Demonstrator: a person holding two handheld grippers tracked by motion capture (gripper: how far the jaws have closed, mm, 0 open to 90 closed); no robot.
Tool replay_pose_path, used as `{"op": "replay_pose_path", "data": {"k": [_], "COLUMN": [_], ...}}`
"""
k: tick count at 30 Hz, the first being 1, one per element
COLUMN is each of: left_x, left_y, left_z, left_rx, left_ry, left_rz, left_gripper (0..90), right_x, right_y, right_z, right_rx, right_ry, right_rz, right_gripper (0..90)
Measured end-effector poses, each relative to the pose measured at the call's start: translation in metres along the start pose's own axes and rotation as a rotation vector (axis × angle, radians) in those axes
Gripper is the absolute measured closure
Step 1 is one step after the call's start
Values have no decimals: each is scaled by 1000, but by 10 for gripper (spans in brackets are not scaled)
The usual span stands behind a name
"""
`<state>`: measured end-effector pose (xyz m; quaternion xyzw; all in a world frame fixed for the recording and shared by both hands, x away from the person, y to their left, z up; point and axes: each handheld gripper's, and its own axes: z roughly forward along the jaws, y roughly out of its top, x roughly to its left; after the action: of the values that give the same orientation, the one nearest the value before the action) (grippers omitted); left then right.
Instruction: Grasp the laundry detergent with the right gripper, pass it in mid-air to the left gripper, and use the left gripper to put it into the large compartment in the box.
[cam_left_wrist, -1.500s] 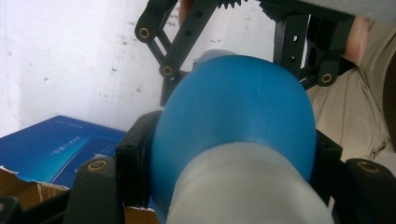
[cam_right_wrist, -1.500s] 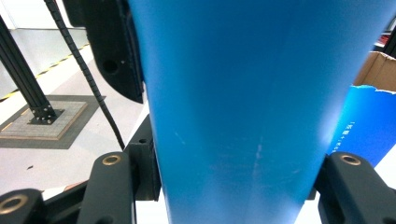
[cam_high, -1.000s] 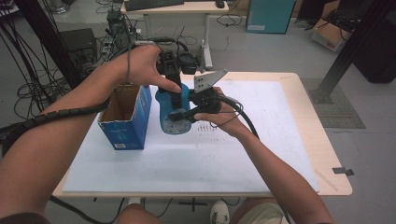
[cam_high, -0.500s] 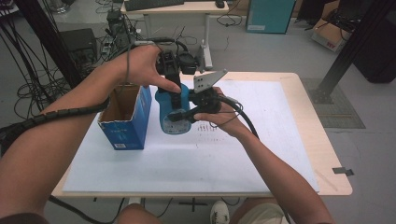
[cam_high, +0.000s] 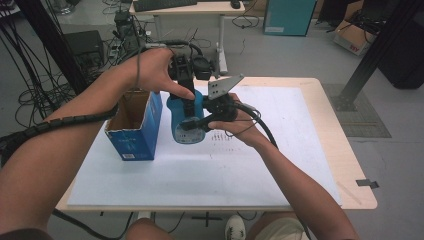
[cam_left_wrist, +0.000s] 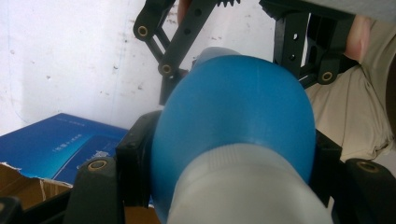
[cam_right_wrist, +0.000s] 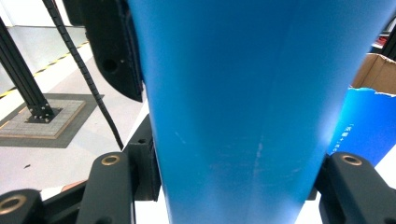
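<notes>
A blue bottle (cam_high: 187, 121) with a white cap end is held above the table beside an open blue cardboard box (cam_high: 134, 134). My left gripper (cam_high: 186, 100) comes down from above and is shut on the bottle's upper part, near the white neck (cam_left_wrist: 243, 191). From the right, my right gripper (cam_high: 199, 123) is shut across the bottle's lower body (cam_right_wrist: 243, 93). In the left gripper view the bottle (cam_left_wrist: 238, 116) bulges between the jaws, with the right gripper's linkage beyond it. The box's torn rim (cam_right_wrist: 373, 70) shows at the right of the right gripper view.
A white sheet (cam_high: 280, 150) covers most of the wooden table (cam_high: 345, 150). The box stands at the sheet's left side. Cables, a dark stand and a desk with a keyboard (cam_high: 165, 4) lie on the floor beyond the far edge. A black frame post (cam_high: 372, 55) rises at right.
</notes>
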<state>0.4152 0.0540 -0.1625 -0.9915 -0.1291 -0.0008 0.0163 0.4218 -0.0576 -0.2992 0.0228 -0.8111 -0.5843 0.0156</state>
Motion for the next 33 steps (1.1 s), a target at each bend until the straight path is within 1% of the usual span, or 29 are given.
{"op": "replay_pose_path", "data": {"k": [7,9,13,15,20,21,22,23,24,25,26,27,28,29,30,31,32,33], "left_x": [-1,0,-1,0,-1,-2,-6,-6,-6,-6,-6,-7,-7,-7,-7,-7,-8,-8], "left_y": [-2,-1,-1,-1,-2,-3,-3,-3,-4,-4,-4,-4,-4,-4,-4,-4,-4,-4], "left_z": [0,0,0,0,0,0,3,3,3,2,2,2,2,1,2,2,3,3], "left_rx": [-11,-4,-6,-3,-9,-16,-62,-60,-61,-61,-60,-61,-64,-64,-68,-62,-64,-64], "left_ry": [6,0,1,-6,7,1,-9,-8,3,-4,-8,-8,-5,-6,-4,-4,-3,-3], "left_rz": [1,0,-2,1,0,-14,-71,-68,-63,-68,-69,-73,-73,-72,-75,-71,-76,-75], "left_gripper": [359,359,359,359,359,359,359,359,359,360,359,359,359,359,359,359,359,359], "right_x": [1,1,1,1,1,2,1,2,2,2,2,1,3,1,1,2,3,4], "right_y": [1,1,1,1,1,1,1,1,1,1,1,1,2,1,1,1,2,2], "right_z": [1,1,1,1,1,1,1,1,2,2,2,1,1,2,1,1,1,1], "right_rx": [-1,-1,1,2,-1,-3,-4,-3,-3,-6,-13,-8,-7,-7,-9,-9,-10,-6], "right_ry": [-7,-6,-6,-6,-9,-8,-7,-9,-9,-8,3,2,4,-10,-10,-11,0,0], "right_rz": [4,6,6,4,-2,-1,-5,-4,1,-5,4,-13,2,-23,-23,-19,5,6], "right_gripper": [422,422,421,421,420,420,420,420,420,419,419,419,419,418,418,417,417,415]}}
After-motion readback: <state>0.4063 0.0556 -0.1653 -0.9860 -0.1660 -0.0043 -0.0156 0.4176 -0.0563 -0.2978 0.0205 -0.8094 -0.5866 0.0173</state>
